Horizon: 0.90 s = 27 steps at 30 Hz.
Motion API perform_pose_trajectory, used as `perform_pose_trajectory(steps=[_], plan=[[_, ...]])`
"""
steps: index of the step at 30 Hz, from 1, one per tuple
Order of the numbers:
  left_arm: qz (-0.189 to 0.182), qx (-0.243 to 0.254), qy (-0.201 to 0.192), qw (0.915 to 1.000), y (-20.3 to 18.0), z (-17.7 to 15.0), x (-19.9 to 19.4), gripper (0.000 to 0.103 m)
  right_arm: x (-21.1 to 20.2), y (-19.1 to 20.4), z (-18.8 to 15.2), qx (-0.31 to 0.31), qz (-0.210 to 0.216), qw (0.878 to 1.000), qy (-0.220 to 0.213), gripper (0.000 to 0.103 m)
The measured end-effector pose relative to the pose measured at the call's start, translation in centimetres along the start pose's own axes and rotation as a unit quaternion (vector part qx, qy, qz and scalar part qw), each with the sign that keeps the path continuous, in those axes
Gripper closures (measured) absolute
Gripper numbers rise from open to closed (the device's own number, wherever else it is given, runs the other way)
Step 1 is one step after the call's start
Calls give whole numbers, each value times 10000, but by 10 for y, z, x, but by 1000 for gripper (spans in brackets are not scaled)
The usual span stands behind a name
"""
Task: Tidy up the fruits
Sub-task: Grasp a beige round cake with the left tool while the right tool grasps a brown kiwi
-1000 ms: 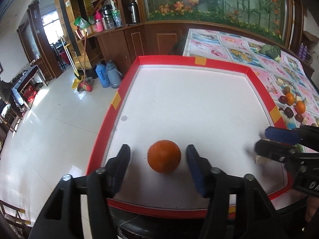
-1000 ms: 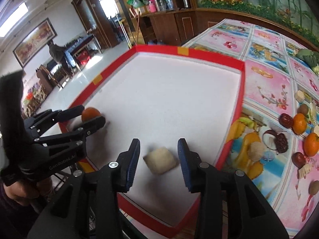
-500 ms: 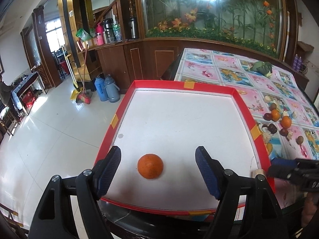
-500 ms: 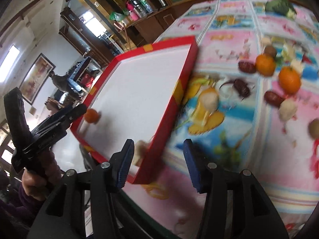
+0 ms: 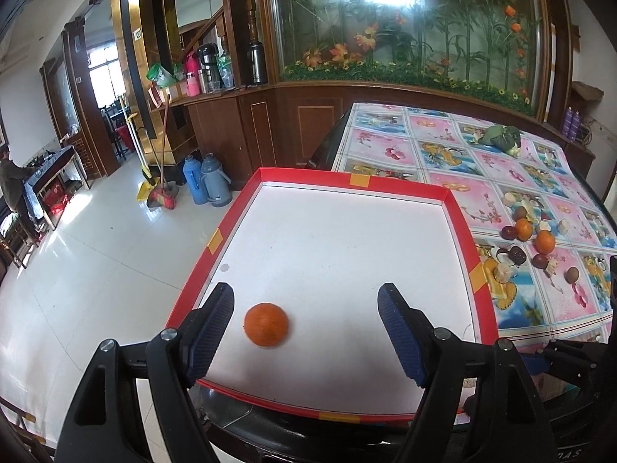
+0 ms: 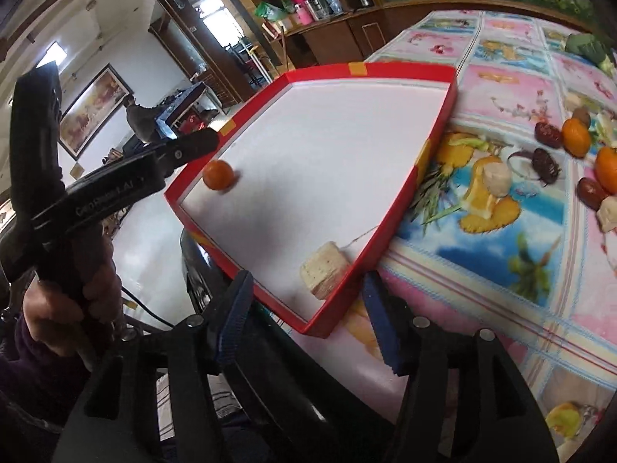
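Our right gripper (image 6: 308, 318) is cut off at the left view's right edge, and the far fruits (image 5: 538, 241) on the tablecloth (image 5: 455, 154) blur together. Both jaws gape, released. The orange (image 5: 266, 324), round with no clear long axis, sits between our left gripper's (image 5: 306, 332) jaws, nearer the left one, inside the red tray (image 5: 455, 202). The pale block (image 6: 326, 269) lies just ahead of our right jaws, in the tray's corner.

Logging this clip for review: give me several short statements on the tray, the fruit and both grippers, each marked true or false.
1. An orange lies in the red tray. True.
2. The left gripper is shut on the orange. False: it is open; the orange lies free between its fingers.
3. A pale block lies in the tray's corner. True.
4. The right gripper holds that block. False: it is open and empty.
5. More fruit lies on the tablecloth. True.
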<state>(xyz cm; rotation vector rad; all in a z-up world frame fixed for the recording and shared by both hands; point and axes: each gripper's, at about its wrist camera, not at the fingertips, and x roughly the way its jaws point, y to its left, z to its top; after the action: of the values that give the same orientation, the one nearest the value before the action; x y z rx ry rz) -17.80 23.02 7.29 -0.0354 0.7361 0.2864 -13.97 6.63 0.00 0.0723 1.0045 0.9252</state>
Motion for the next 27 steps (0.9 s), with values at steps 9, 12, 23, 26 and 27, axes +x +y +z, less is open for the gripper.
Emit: perform_pose_trajectory(steps=[9,12,23,26,27], plan=[[-1106,297,69,9934,-55,13,-3,26,-95,-77,2,595,-904,9892,-989,42],[-1580,450,209,9862,-84,19,6,26,-121,-100,-2,863,-1165,9817,-1232,42],[-1969,1190,848,9695,-166,13,52,27,-154,-145,-10,1124,-1718,9667,-1530,42],[-2054,1210,1030,9657,-175,12,63,37,-157,-155,-11,1160,-1754,9656,-1530,42],[-2081,1221,1091,9643,-177,12,66,38,-156,-157,-12,1169,-1764,9653,-1532,42]])
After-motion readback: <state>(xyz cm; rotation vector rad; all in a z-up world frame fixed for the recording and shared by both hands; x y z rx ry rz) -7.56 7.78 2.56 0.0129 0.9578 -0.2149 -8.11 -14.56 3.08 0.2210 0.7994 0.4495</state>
